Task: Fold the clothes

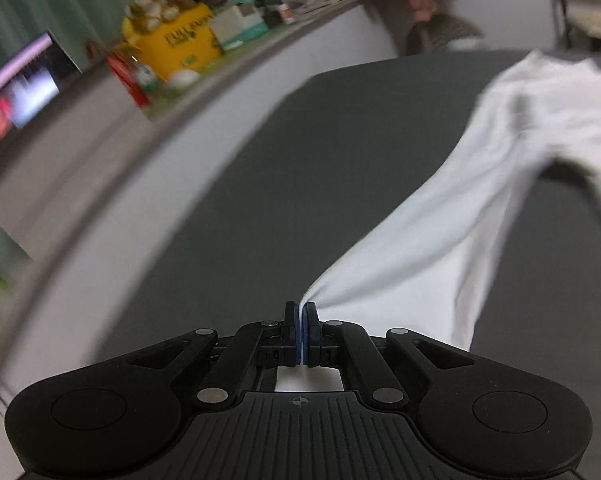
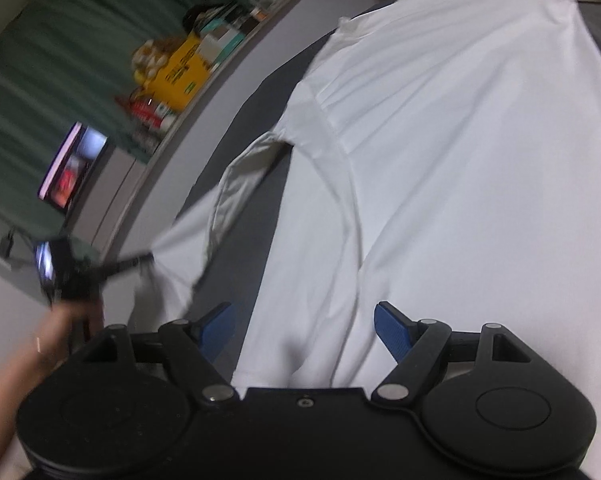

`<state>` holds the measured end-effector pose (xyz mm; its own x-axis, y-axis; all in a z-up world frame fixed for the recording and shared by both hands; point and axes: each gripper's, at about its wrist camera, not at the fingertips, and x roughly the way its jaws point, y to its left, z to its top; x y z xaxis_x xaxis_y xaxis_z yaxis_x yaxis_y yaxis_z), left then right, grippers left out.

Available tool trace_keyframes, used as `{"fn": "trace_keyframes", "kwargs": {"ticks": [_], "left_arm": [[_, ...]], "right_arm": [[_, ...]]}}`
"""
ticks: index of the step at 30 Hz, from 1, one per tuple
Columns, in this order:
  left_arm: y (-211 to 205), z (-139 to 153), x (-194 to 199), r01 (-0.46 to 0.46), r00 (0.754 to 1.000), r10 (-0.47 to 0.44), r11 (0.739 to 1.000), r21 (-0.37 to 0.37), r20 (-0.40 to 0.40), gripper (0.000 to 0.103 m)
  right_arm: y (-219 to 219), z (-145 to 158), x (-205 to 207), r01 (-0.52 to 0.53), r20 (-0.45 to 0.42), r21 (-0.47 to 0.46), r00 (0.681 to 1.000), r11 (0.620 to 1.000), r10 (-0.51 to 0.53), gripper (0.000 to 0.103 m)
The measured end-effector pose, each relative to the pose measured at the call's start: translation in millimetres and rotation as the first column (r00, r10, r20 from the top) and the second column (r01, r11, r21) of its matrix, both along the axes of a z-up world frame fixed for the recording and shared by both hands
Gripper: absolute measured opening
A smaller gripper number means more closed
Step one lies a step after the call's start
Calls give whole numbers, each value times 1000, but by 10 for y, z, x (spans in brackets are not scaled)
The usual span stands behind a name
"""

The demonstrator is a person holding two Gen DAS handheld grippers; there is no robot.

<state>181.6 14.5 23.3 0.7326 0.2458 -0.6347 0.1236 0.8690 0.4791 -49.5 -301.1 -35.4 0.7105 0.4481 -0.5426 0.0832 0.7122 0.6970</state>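
Sleeve drawn out for the fold

The left gripper clamps the sleeve end of a white shirt spread on the dark table — pulling it taut (likely to straighten it) — while the right gripper hovers wide over the hem, empty.

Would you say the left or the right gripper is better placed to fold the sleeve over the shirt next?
Left, probably. The left gripper is already shut on the end of the white sleeve, pulled taut. The right gripper hangs open over the shirt body, gripping nothing.

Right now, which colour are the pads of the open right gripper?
Blue pads, best seen in the right wrist view.
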Motion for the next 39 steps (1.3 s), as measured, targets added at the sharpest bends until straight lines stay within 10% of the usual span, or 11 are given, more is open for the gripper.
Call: {"fn": "trace_keyframes", "kwargs": {"ticks": [7,15,26,28,32,39], "left_arm": [[208,48,869,-23,1000,24,994,108,-11,0],[279,-251,1623,-12,998,25,975,221,-58,0],[536,-574,2045,-146,973,153,988,55,-171,5],[555,-531,2001,-158,974,164,986,51,-155,15],[618,-299,1781,-211,974,217,975,75,-70,84],[131,276,711,65,996,-78,964,-259,-38,85]], "right_arm": [[359,48,20,-57,-48,-228,998,972,47,76],[423,65,-33,-50,-75,-227,997,973,34,78],[580,33,-61,-149,-25,-335,988,930,149,85],[660,77,-23,-157,-21,-370,987,916,161,83],[713,173,-2,-144,0,-374,988,916,155,79],[760,234,-53,-132,48,-424,985,896,168,58]]}}
